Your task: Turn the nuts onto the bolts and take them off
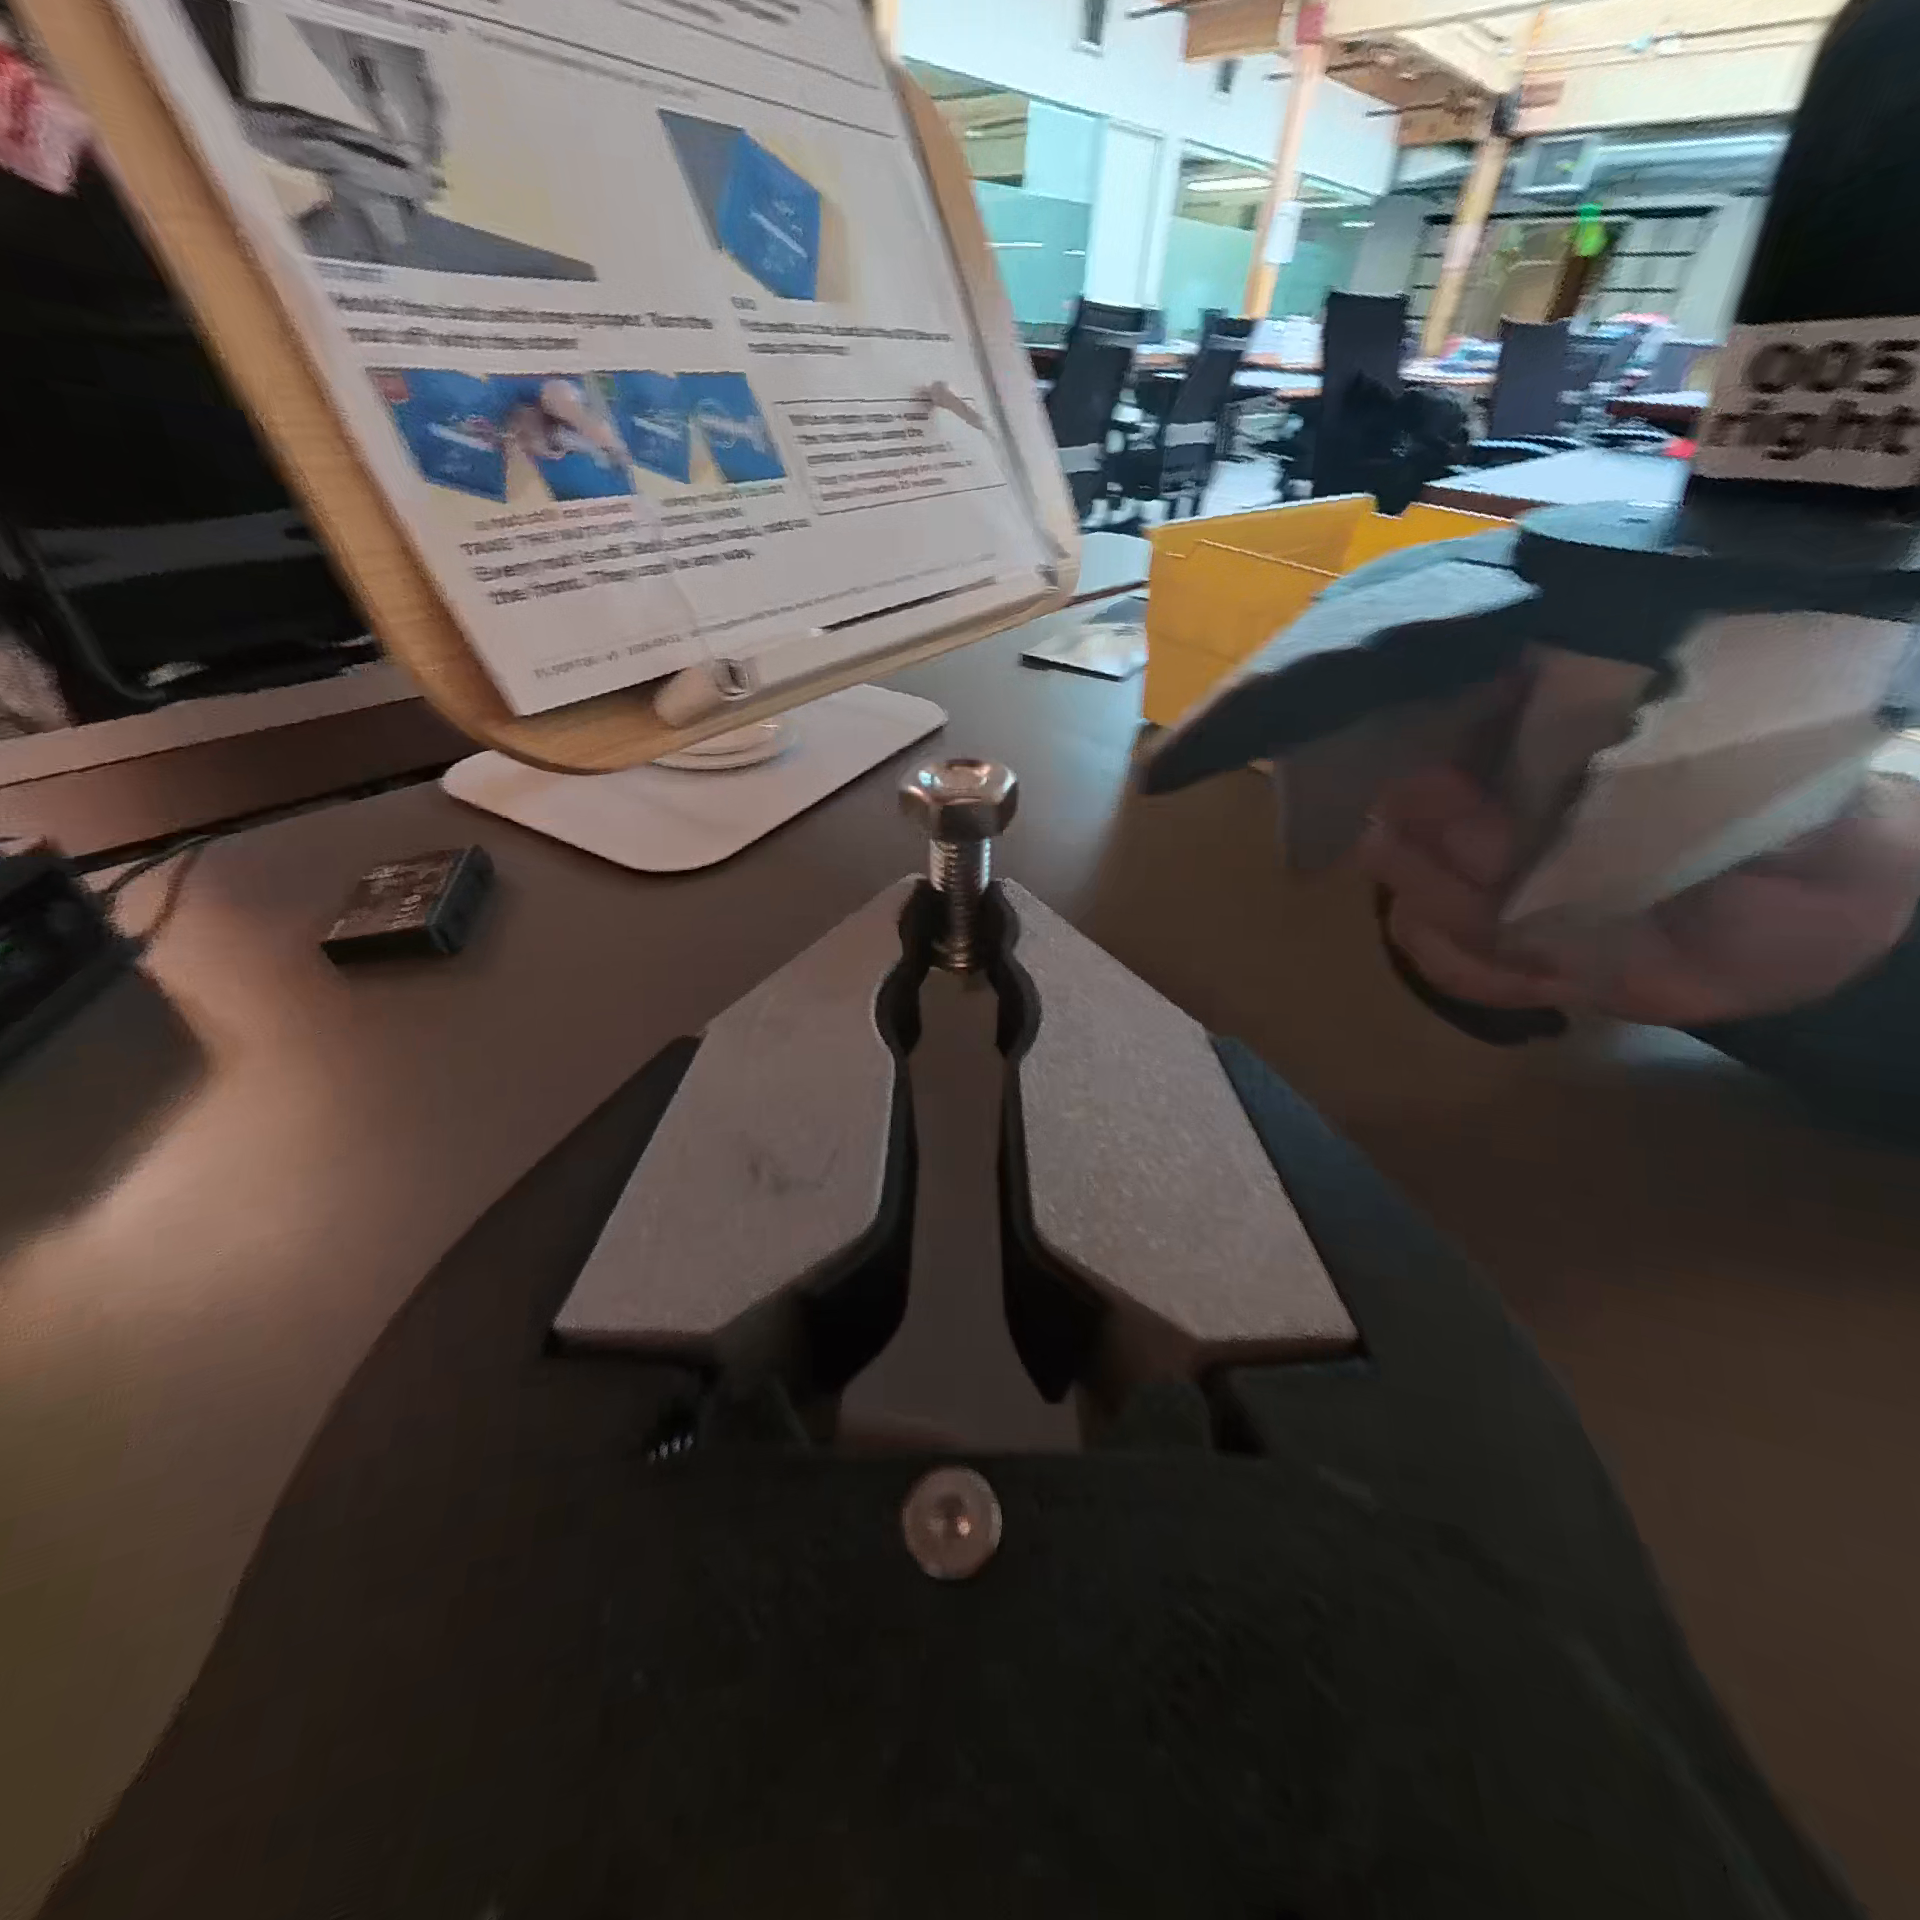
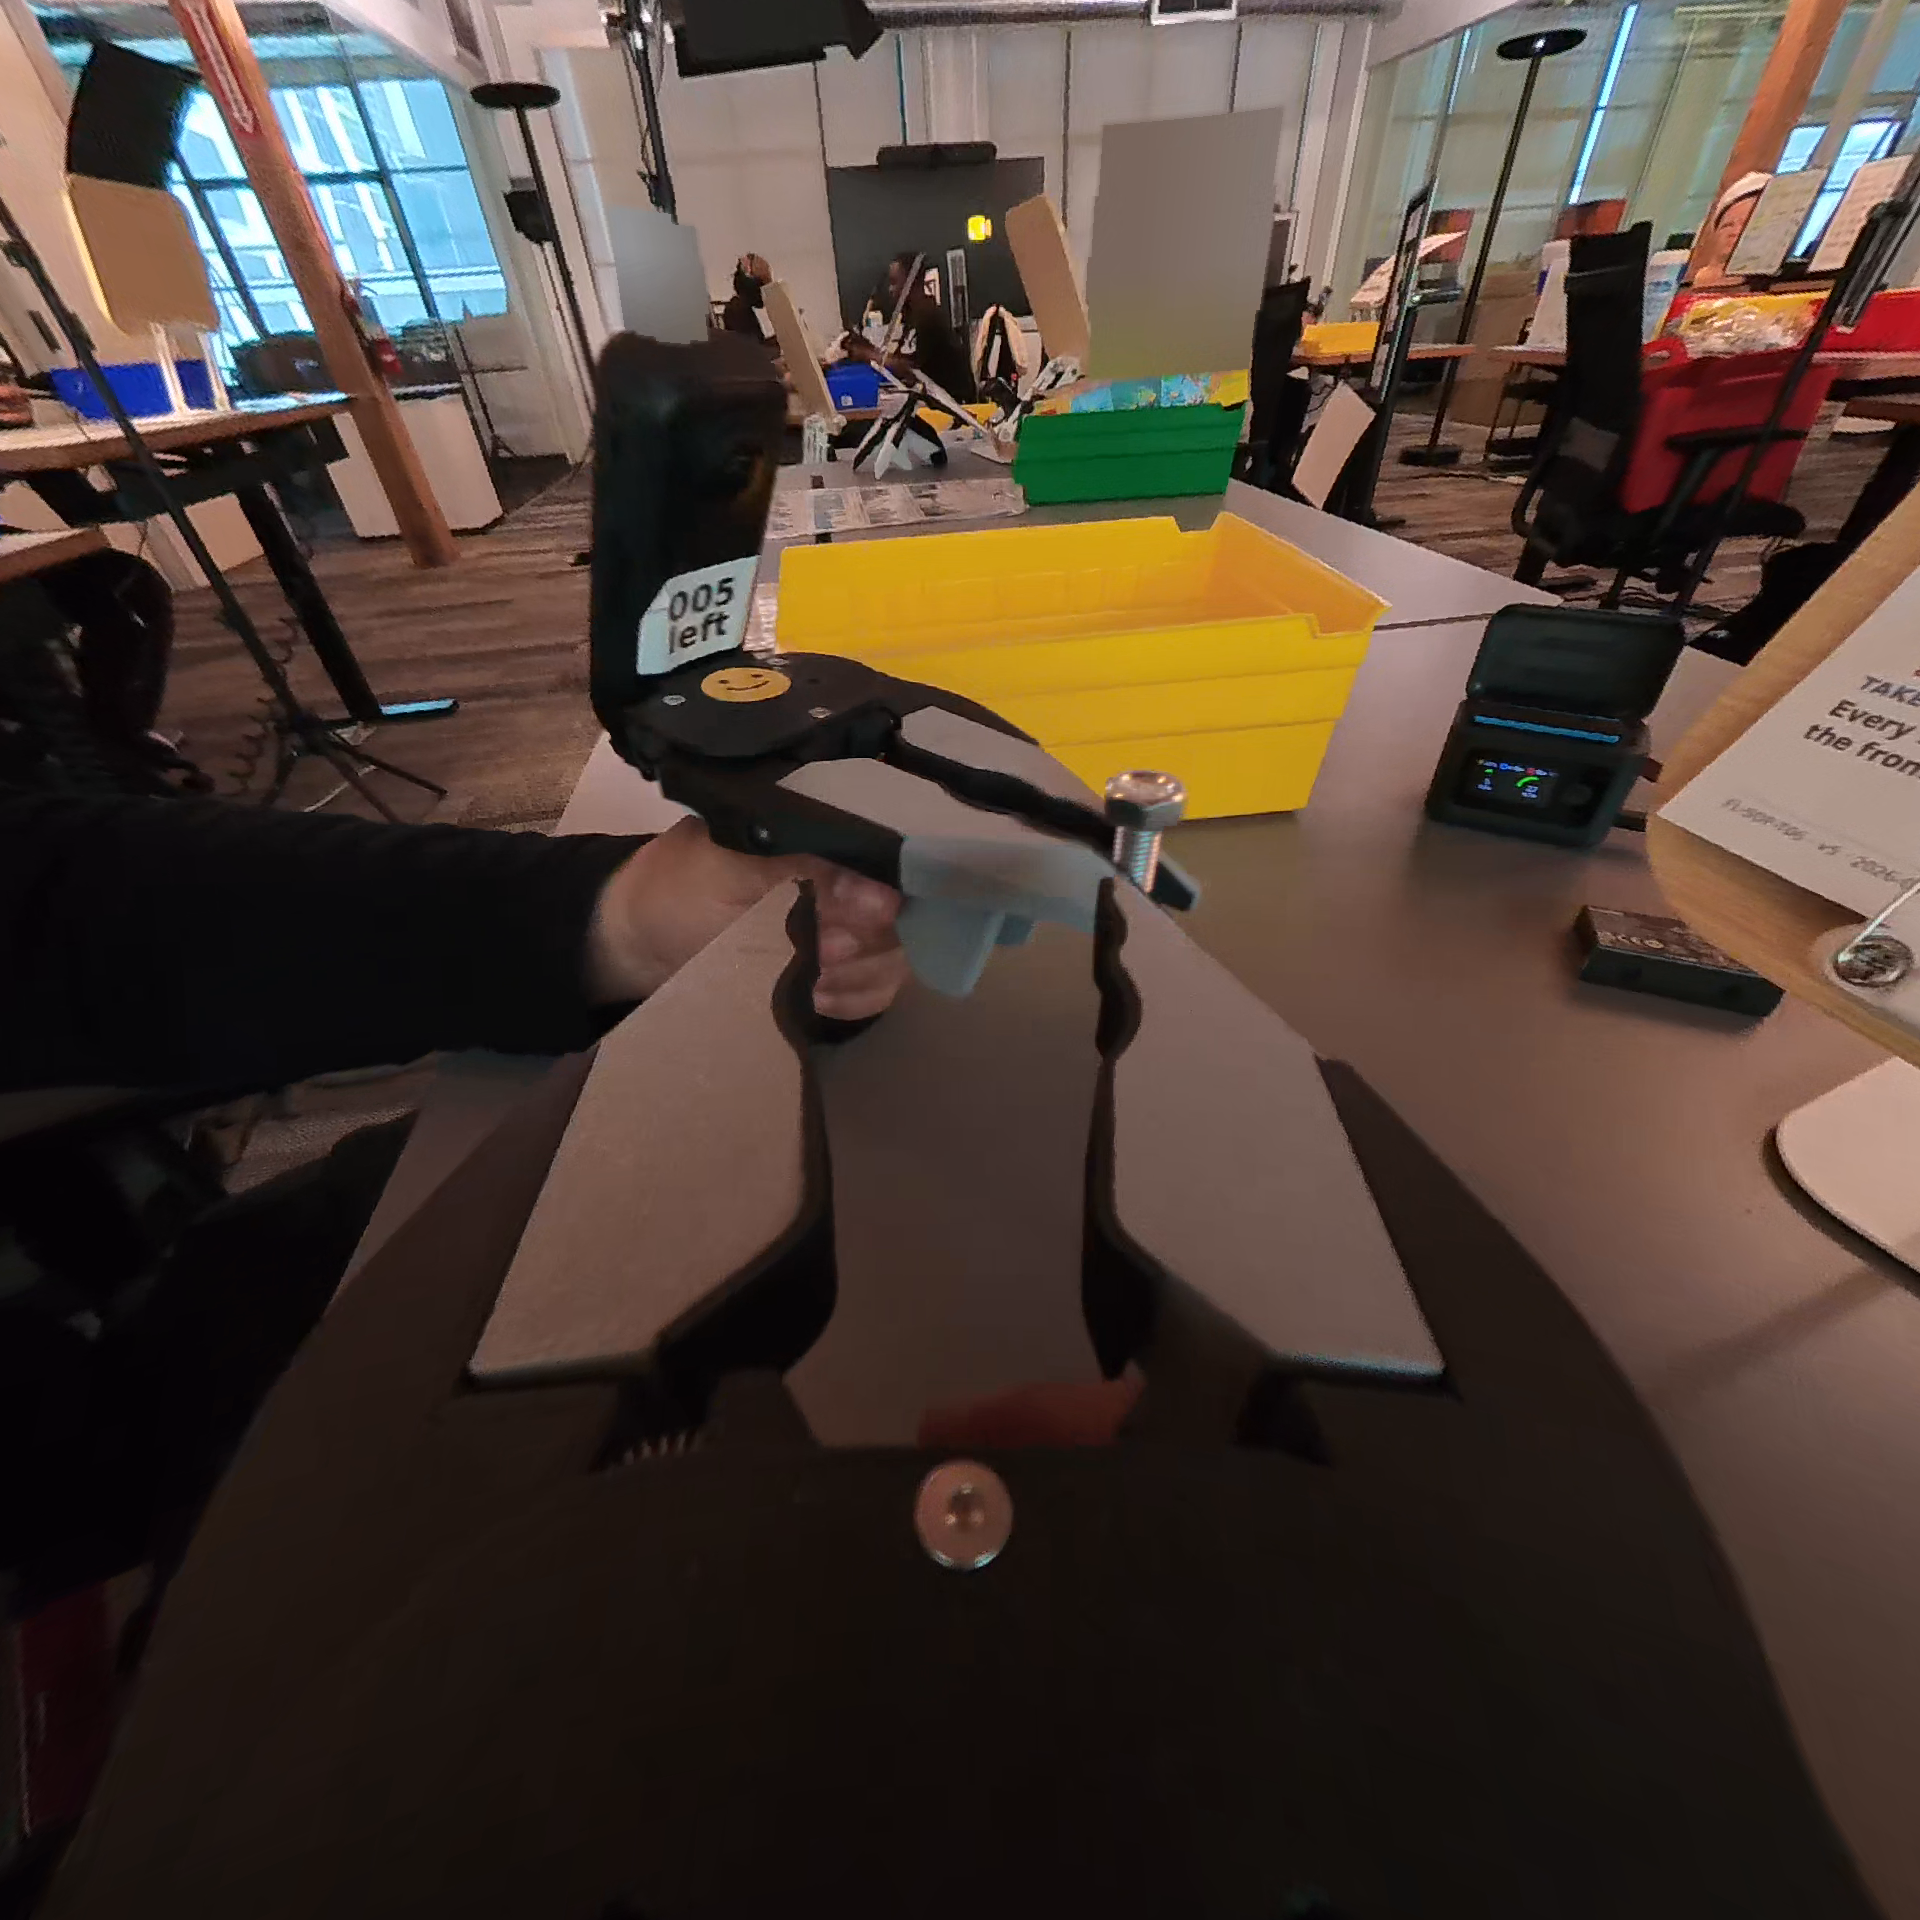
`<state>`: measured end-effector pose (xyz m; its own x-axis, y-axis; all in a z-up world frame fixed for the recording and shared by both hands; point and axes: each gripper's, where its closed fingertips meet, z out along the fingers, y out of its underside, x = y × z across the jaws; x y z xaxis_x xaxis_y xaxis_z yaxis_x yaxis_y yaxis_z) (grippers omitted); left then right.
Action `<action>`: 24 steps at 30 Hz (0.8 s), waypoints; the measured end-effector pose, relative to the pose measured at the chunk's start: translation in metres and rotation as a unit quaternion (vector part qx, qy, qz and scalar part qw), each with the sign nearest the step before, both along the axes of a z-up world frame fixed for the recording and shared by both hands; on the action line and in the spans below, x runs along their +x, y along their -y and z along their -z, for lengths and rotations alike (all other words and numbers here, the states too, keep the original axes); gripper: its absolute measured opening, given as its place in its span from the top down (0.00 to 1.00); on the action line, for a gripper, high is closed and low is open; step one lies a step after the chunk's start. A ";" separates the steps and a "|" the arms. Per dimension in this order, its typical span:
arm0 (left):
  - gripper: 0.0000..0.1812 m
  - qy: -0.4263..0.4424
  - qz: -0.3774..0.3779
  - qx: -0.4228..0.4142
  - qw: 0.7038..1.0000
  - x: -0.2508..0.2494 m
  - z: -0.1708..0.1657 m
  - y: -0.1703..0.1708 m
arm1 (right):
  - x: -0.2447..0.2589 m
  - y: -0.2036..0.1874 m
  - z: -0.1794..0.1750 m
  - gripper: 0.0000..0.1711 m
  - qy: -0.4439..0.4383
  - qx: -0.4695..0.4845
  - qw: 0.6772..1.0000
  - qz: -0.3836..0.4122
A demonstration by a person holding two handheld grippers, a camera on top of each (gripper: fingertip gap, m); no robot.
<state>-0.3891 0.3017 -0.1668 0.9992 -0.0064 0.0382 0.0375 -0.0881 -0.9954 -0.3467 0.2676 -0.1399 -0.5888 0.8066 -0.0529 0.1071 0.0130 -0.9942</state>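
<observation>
My left gripper [image 1: 956, 940] is shut on the threaded shank of a silver bolt [image 1: 956, 821], held upright with its hex head on top, above the dark table [image 1: 727, 987]. I cannot tell whether a nut sits on it. The left gripper [image 2: 1153, 883] and the bolt [image 2: 1143, 826] also show in the right wrist view, held by a hand. My right gripper [image 2: 951, 930] is open and empty, its fingertips just short of the bolt. In the left wrist view the right gripper [image 1: 1330, 831] hangs to the right of the bolt, apart from it.
A wooden stand with an instruction sheet [image 1: 623, 364] on a white base [image 1: 675, 821] stands behind the bolt. A yellow bin [image 2: 1091, 644] sits farther back. A small black block [image 2: 1673, 966] and a black case with a lit screen [image 2: 1548, 748] lie on the table. The small black block [image 2: 1673, 966] is about equally far from each gripper, around 25 cm. It turns up in the left wrist view [image 1: 453, 890] as well.
</observation>
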 end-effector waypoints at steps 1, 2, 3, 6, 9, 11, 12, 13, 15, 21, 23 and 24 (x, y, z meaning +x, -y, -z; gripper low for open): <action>0.96 0.003 0.033 -0.001 0.999 0.013 0.000 -0.002 | -0.001 -0.001 0.001 0.70 0.000 0.003 1.000 0.005; 0.96 0.010 0.076 -0.003 0.997 0.029 0.001 -0.003 | -0.002 -0.002 0.002 0.68 0.001 0.005 1.000 0.009; 0.96 0.013 0.113 -0.005 0.993 0.045 0.002 -0.004 | -0.003 -0.002 0.003 0.67 0.003 0.005 1.000 0.012; 0.96 -0.016 0.165 -0.013 0.986 0.070 0.007 -0.004 | -0.003 0.003 0.006 0.66 0.011 0.003 1.000 0.001; 0.96 -0.015 0.095 -0.012 0.995 0.045 0.006 -0.008 | -0.003 0.005 0.010 0.65 0.015 0.016 1.000 0.000; 0.96 0.016 0.032 -0.005 0.999 0.015 0.004 -0.006 | -0.005 0.001 0.011 0.62 0.014 0.025 0.999 0.014; 0.96 0.035 0.007 -0.005 0.999 0.001 0.004 -0.004 | -0.002 0.003 0.009 0.71 0.011 0.020 1.000 0.000; 0.96 0.044 -0.004 -0.010 0.999 -0.007 0.006 -0.002 | 0.000 0.004 0.006 0.73 0.007 0.010 1.000 -0.006; 0.96 0.025 -0.008 -0.008 1.000 -0.008 0.005 -0.001 | -0.001 0.001 0.003 0.71 0.006 0.004 1.000 0.001; 0.96 -0.027 0.154 0.020 0.987 0.067 -0.004 -0.001 | -0.005 0.000 0.009 0.65 0.021 -0.004 1.000 0.008; 0.96 -0.049 0.155 0.022 0.986 0.071 -0.003 -0.001 | -0.003 0.004 0.008 0.65 0.020 -0.006 1.000 -0.006; 0.96 -0.049 0.124 0.009 0.991 0.061 0.002 -0.005 | -0.002 0.006 0.007 0.66 0.015 -0.002 1.000 -0.010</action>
<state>-0.3283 0.3065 -0.1684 0.9656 -0.2524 -0.0623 -0.0811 -0.0648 -0.9946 -0.3482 0.2613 -0.1468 -0.6029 0.7944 -0.0738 0.1364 0.0115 -0.9906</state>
